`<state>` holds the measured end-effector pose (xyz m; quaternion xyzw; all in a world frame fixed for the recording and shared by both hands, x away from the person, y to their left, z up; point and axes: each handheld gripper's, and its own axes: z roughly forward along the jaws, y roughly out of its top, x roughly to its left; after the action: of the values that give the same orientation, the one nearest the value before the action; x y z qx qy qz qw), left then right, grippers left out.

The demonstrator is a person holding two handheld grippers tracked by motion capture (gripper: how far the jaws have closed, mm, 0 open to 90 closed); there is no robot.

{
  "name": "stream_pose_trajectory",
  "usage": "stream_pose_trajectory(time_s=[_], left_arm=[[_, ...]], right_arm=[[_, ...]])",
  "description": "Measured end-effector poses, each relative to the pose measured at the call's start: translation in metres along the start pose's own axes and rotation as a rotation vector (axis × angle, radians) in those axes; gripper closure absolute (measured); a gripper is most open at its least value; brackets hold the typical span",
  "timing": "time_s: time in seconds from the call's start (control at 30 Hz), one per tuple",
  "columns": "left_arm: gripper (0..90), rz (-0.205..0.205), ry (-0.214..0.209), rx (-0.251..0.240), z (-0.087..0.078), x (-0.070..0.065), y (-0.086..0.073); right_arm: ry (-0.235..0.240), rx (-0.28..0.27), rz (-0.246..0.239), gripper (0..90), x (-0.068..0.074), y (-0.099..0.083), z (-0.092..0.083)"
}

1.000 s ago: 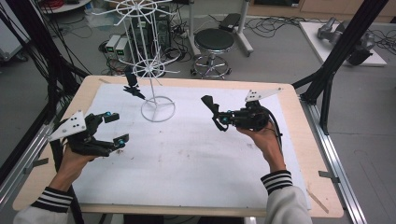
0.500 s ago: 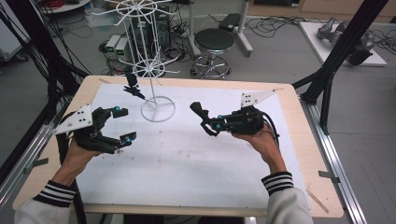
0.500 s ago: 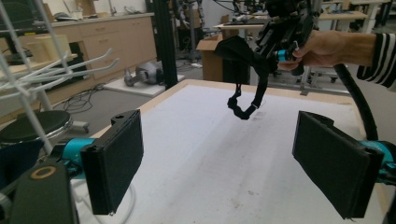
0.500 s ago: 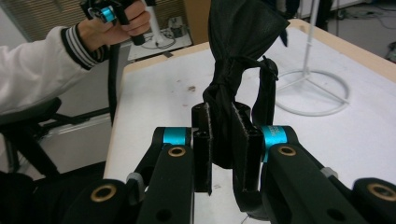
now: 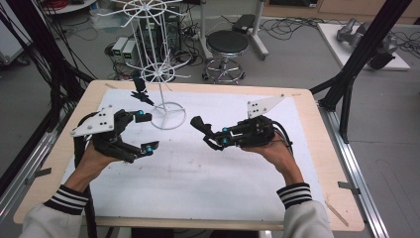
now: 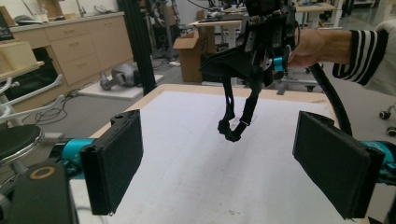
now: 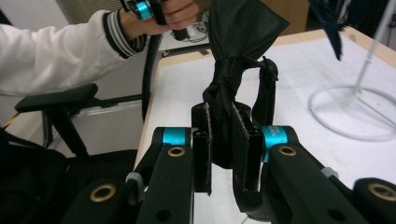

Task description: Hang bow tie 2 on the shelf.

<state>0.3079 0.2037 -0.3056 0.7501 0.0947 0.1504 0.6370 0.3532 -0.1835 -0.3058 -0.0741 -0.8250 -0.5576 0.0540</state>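
On the table — label: value
Table: pale wooden table (image 5: 317, 148) under a white sheet, with the person's forearms entering from the near edge.
Stand: white wire display stand (image 5: 166, 74) with a ring base, at the far left of the sheet; another small dark cloth piece (image 5: 141, 91) hangs on one of its lower arms.
Right gripper: right gripper (image 5: 210, 140) lies level, pointing left across the sheet, its jaws clamped on the black fabric bow tie with a thin strap (image 7: 233, 70); in its own view the pads (image 7: 243, 140) pinch the knot, the cloth flaring beyond them.
Left gripper: left gripper (image 6: 219, 163) has its jaws spread wide with nothing between them.
Bow tie: held above the middle of the sheet, clear of the surface; from the left gripper view its strap loop (image 6: 236, 121) dangles below the right gripper.
Key relation: the stand lies beyond and to the left of the bow tie, nearer the left gripper; the bow's long axis runs on from the right gripper's jaws towards that side. Judged, the empty left gripper faces the hanging strap and is best placed to take it.
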Motion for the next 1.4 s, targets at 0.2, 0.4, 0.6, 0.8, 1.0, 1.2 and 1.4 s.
stream_pose_trajectory(time_s=[0.2,0.4,0.6,0.8,1.0,1.2,1.4], left_arm=[[16.9,0.029,-0.024,0.000,0.008,-0.005,0.008],[16.8,0.029,-0.061,0.006,0.016,-0.005,0.015],[16.9,0.030,-0.128,0.034,0.029,-0.006,0.021],[21.4,0.030,-0.185,0.046,0.041,-0.007,0.025],[27.7,0.031,-0.228,0.065,0.048,-0.004,0.027],[33.1,0.028,-0.264,0.077,0.054,-0.002,0.028],[44.2,0.012,-0.292,0.068,0.057,0.004,0.027]], right_arm=[[0.043,0.009,-0.041,79.9,0.007,0.011,0.009],[0.067,0.015,-0.054,79.9,0.010,0.014,0.014],[0.090,0.027,-0.071,80.0,0.012,0.017,0.017],[0.099,0.032,-0.074,79.9,0.013,0.020,0.020],[0.119,0.050,-0.097,79.9,0.014,0.020,0.025],[0.125,0.041,-0.105,79.9,0.014,0.020,0.024],[0.130,0.047,-0.104,79.9,0.014,0.020,0.025]])
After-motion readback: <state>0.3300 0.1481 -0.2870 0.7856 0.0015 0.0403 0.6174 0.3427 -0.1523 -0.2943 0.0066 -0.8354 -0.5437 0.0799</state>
